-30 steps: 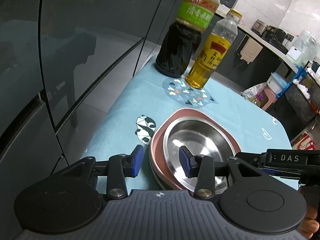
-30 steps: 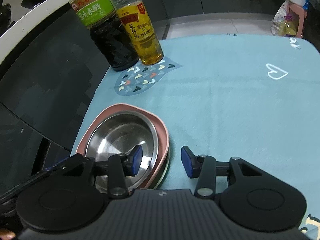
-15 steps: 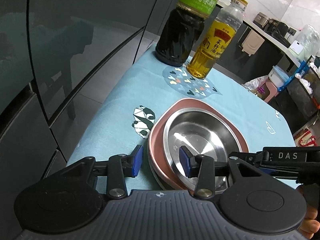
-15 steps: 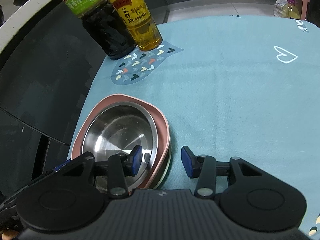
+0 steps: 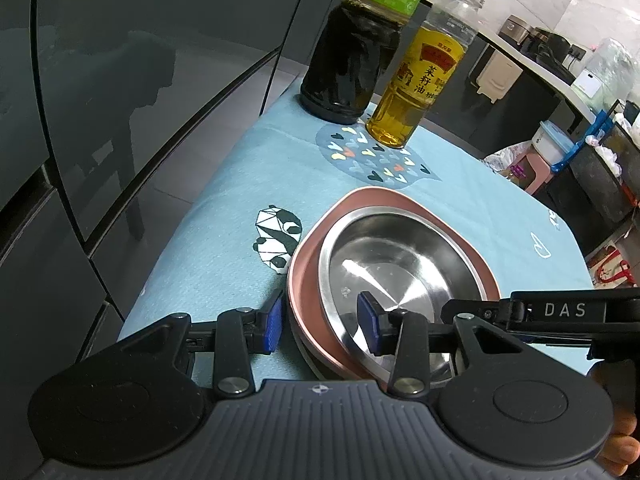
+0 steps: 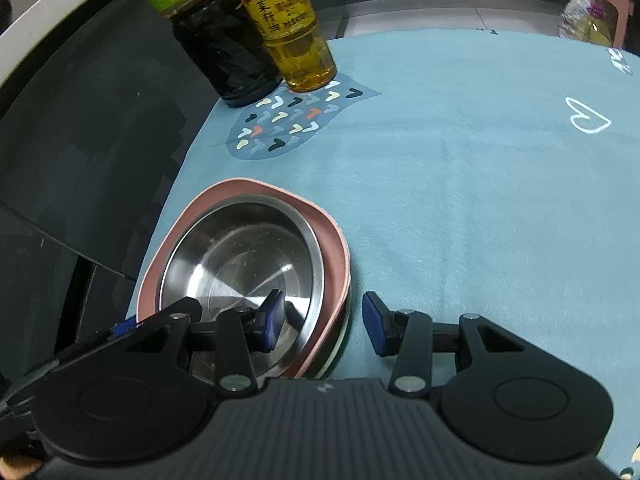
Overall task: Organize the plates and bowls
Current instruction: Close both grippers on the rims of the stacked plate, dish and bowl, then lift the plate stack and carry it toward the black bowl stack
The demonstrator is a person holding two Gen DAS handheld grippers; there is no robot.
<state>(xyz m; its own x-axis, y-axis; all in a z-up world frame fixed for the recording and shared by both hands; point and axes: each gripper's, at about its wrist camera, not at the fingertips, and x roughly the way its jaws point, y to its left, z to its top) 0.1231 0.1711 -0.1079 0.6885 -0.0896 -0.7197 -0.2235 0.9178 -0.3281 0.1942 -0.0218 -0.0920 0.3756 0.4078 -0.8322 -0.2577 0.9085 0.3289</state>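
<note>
Steel bowl is nested in the pink plate at the counter's edge; both rims are straddled by closing left hand-held gripper and right hand-held gripper (not yet clamped). Firm closure is needed before lifting.

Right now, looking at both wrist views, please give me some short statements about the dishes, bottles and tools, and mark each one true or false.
1. The steel bowl sits inside the pink plate. True.
2. The oil bottle lies on its side. False: it stands upright.
3. The left tool straddles the stack's rim, jaws closing. True.
4. The dark bottle stands apart from the oil bottle, across the tablecloth. False: they stand side by side.
</note>
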